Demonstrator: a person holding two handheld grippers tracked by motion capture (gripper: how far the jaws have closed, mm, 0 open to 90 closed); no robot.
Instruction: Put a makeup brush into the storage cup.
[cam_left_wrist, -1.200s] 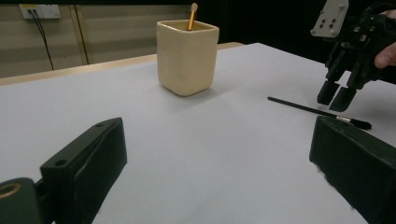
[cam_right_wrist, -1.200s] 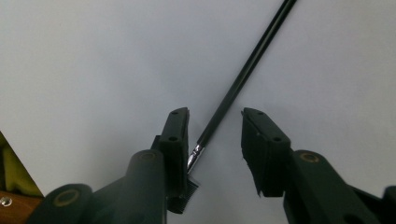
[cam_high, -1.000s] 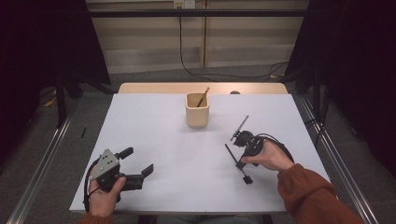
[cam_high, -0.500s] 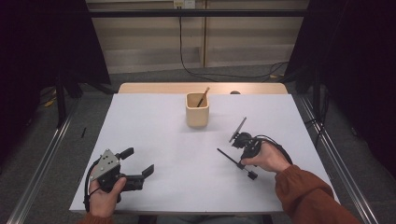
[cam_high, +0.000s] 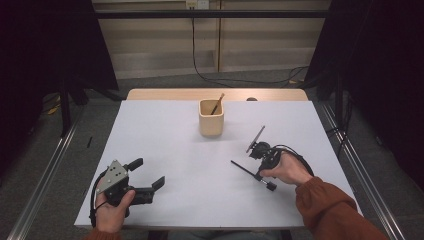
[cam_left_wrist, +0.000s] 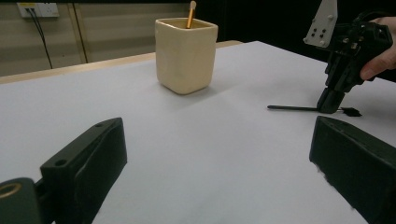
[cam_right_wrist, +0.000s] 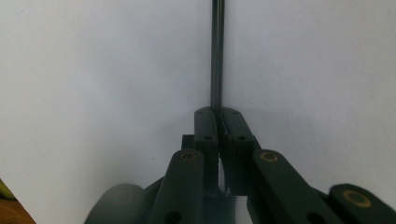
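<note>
Jaws of my right gripper (cam_high: 261, 167) are pinched together on a thin black stick (cam_right_wrist: 216, 51), gripped close to one end so most of its length runs out ahead of the tips. In the high view it slants toward the left, low over the white table (cam_high: 165, 130), right of centre and on the near side of the cup. I judge the end grip is meant to let me tip the stick upright and drop it in.

The beige cup (cam_high: 211, 118) stands at the far middle of the table, apart from both grippers, with one wooden stick (cam_high: 217, 104) already leaning inside it. That stick takes up the far right corner of the mouth, so I would aim for the free side.

My left gripper (cam_high: 142, 182) rests at the near left, jaws wide apart and holding nothing, well clear. Bare tabletop lies between the black stick and the cup.
</note>
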